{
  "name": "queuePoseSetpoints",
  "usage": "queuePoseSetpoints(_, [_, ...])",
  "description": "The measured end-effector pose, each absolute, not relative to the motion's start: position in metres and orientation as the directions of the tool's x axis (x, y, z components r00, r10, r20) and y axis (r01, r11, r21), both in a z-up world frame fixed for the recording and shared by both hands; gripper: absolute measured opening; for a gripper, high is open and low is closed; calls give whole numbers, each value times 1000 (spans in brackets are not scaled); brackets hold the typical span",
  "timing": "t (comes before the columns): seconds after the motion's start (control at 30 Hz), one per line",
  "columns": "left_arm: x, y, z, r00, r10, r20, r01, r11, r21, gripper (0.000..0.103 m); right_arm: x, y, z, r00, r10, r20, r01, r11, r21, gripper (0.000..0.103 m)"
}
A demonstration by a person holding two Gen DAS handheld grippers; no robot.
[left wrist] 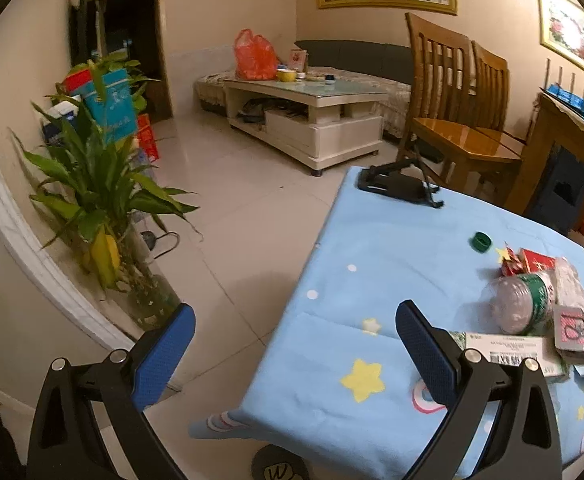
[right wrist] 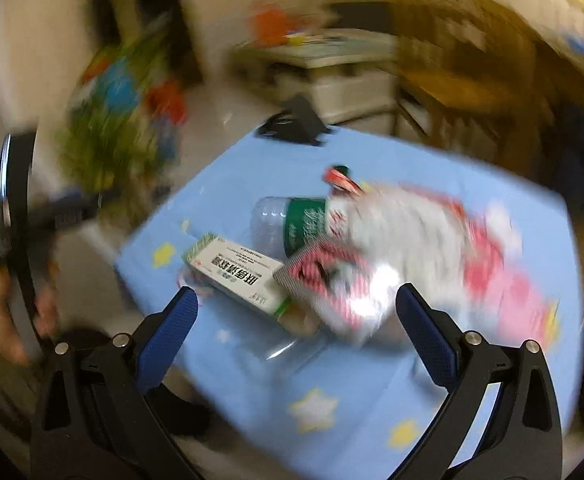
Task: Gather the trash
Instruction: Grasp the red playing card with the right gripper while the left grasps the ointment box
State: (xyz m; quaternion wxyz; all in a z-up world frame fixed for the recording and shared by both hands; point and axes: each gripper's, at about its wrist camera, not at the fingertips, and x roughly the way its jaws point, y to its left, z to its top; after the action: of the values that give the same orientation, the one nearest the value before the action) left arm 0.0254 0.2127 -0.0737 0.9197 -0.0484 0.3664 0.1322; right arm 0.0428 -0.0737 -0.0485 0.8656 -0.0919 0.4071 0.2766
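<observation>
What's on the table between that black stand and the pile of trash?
Only a small green bottle cap on the blue cloth, between the black stand and the trash pile. The left wrist view shows it.

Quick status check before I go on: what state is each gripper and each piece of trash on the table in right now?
left gripper: open, empty, at the table's near-left corner
right gripper: open, empty, over the trash pile
plastic bottle: lying on its side, uncapped
green cap: loose on the blue tablecloth, apart from the pile
white box: lying flat, appears closed
red box: behind the bottle, state unclear
</observation>
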Motion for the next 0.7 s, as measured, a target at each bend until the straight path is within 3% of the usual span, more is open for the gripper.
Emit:
queuePoseSetpoints(0.1, [23, 203, -75, 714, 153, -683, -214, 977, -5, 97, 71, -63, -57, 411, 358, -838, -715, 697, -53, 98])
queuePoseSetpoints(0.2, [19, 194, -76, 730, 95, -677, -156, 987, -31, 97, 102, -60, -65, 267, 374, -888, -772, 635, 36, 97])
queuePoseSetpoints(0.3, [17, 184, -76, 745, 37, -666, -93, 995, -48, 97, 120, -55, -76, 181, 332, -926, -797, 601, 60, 77])
queuePoseSetpoints(0.33, [17, 180, -77, 749, 25, -662, -69, 997, -41, 97, 126, -54, -81, 165, 298, -940, -791, 610, 55, 64])
queuePoseSetpoints(0.43, [22, 166, -76, 751, -47, -659, 46, 999, -19, 97, 129, -56, -80, 127, 306, -944, -803, 591, 84, 63])
queuePoseSetpoints(0.57, [37, 151, -79, 702, -250, -667, 276, 959, -69, 97, 127, -76, -52, 162, 410, -897, -782, 608, 136, 58])
queuePoseSetpoints(0.7, [50, 132, -95, 622, -381, -685, 496, 868, -32, 97, 113, -129, -2, 261, 609, -749, -715, 643, 274, 58])
